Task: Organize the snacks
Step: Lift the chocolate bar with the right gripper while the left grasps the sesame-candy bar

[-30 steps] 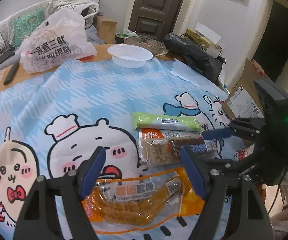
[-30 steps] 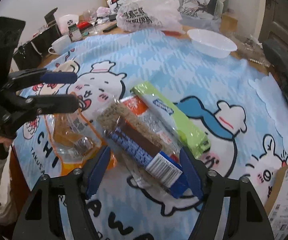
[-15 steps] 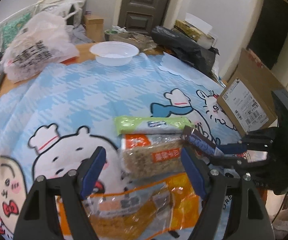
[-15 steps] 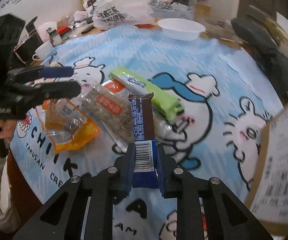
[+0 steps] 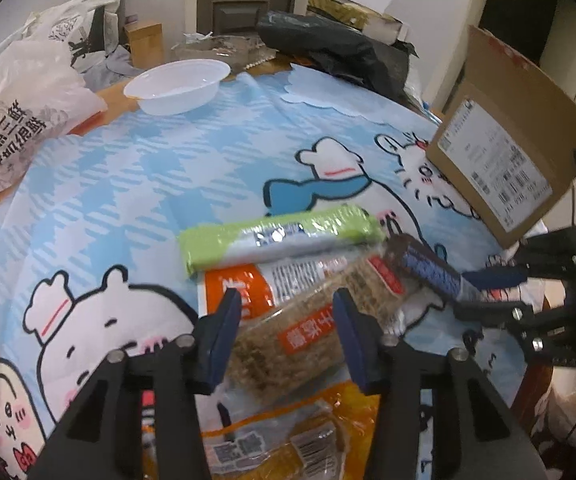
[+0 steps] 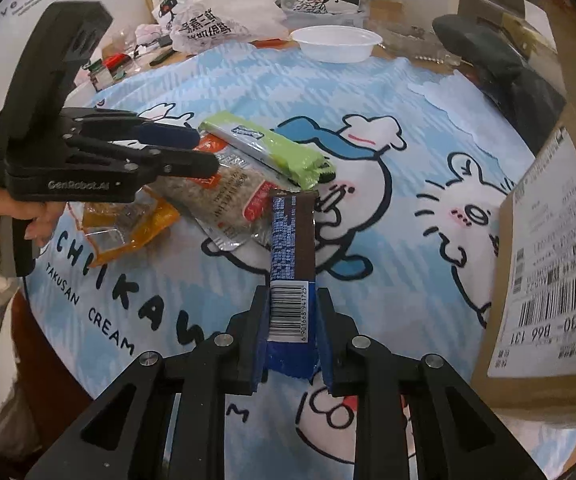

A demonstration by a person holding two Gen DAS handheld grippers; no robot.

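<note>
Landmark: the green snack pack [image 5: 278, 238], lying flat on the blue cartoon cloth [image 5: 136, 184] that covers the surface.
Plastic bag [image 5: 20, 116]: far back and left of the green snack pack, at the cloth's edge.
White bowl [image 5: 176, 86]: behind the green snack pack, near the far edge of the cloth.
Left claw [image 5: 286, 332]: just in front of the green snack pack, its blue pads spread either side of the grain bar pack [image 5: 300, 334]; whether the pads touch the wrapper cannot be told.
Grain bar pack: right in front of the green snack pack and touching it, long axis slanting from the left claw up toward the right.
Orange snack bag [image 5: 288, 436]: in front of the green snack pack, beyond the grain bar pack, partly under the left claw.
Green snack pack, axis: long side runs left to right in the left wrist view, right end slightly farther away.
Chocolate bar [image 6: 292, 256]: to the right of the green snack pack, lifted off the cloth; long axis runs straight out from the right claw, its free end pointing at the green snack pack, barcode end between the pads.
Right claw [image 6: 292, 336]: to the right of the green snack pack, pressed together on the chocolate bar's barcode end.
Cardboard box [image 5: 504, 148]: farther right of the green snack pack, at the surface's edge, shipping label facing in.
</note>
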